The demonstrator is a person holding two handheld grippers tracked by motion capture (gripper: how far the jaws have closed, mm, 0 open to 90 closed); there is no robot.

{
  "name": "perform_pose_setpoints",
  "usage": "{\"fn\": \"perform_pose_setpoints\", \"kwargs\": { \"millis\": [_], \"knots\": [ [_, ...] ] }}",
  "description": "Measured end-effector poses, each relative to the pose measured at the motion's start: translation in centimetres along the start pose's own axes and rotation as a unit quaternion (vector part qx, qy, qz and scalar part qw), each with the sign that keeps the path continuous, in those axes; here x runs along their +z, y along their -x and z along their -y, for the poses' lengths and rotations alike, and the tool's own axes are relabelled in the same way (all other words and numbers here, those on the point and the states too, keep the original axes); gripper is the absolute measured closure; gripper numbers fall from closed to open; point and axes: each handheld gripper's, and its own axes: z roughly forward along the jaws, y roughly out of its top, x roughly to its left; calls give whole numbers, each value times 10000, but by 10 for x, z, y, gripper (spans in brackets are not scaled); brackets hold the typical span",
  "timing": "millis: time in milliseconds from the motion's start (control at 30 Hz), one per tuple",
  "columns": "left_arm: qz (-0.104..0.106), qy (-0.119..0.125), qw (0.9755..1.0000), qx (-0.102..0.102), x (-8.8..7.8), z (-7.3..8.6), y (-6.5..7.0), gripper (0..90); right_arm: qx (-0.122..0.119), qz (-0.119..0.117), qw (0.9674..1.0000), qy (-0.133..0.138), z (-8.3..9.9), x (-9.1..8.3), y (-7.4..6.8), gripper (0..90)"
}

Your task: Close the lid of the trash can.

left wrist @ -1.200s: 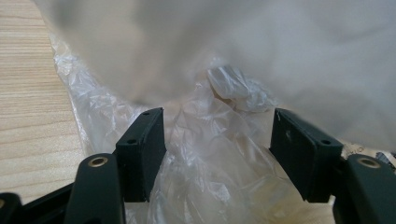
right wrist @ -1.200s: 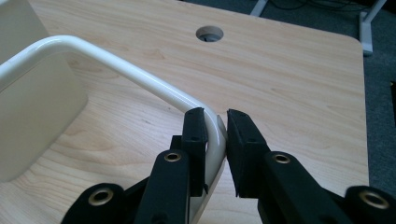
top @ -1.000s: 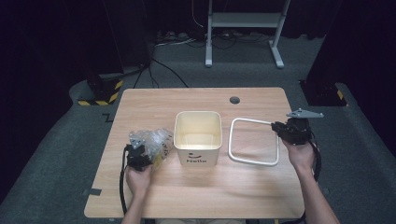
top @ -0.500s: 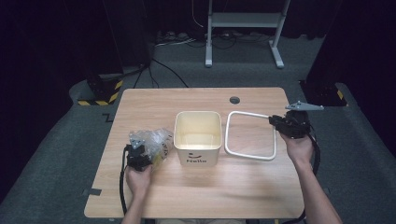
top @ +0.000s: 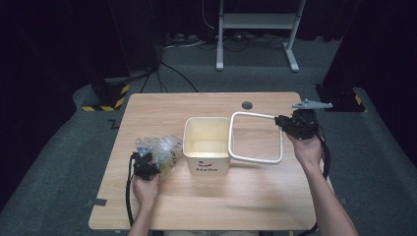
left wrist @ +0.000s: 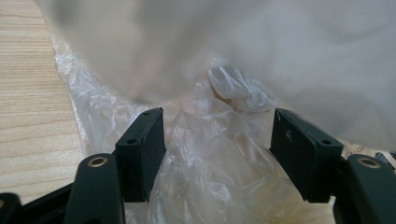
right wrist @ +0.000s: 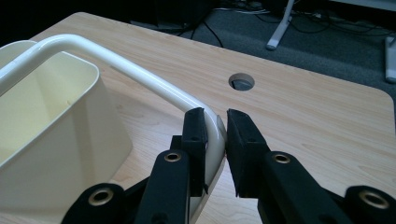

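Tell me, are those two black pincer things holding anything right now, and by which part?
The right tool grips the white square frame at a rounded corner. The left tool is open around the crumpled clear plastic bag, not clamping it.

Open tabletop (top: pixel 221 196) along the near edge and far left; bin (top: pixel 206 147), white frame (top: pixel 255 158) and crumpled bag (top: pixel 164 147) crowding mid-table.
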Motion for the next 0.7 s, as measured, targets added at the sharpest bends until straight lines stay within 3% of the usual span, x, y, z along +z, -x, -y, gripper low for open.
{"fn": "perform_pose_setpoints", "kwargs": {
  "millis": [300,700],
  "knots": [
    [1,1,10000,2,0,0,0,353,-5,-87,10000,-25,-10,8,-11,782],
    [24,15,10000,-27,0,0,-1,351,-25,-405,9992,-51,-25,26,-34,782]
  ]
}}
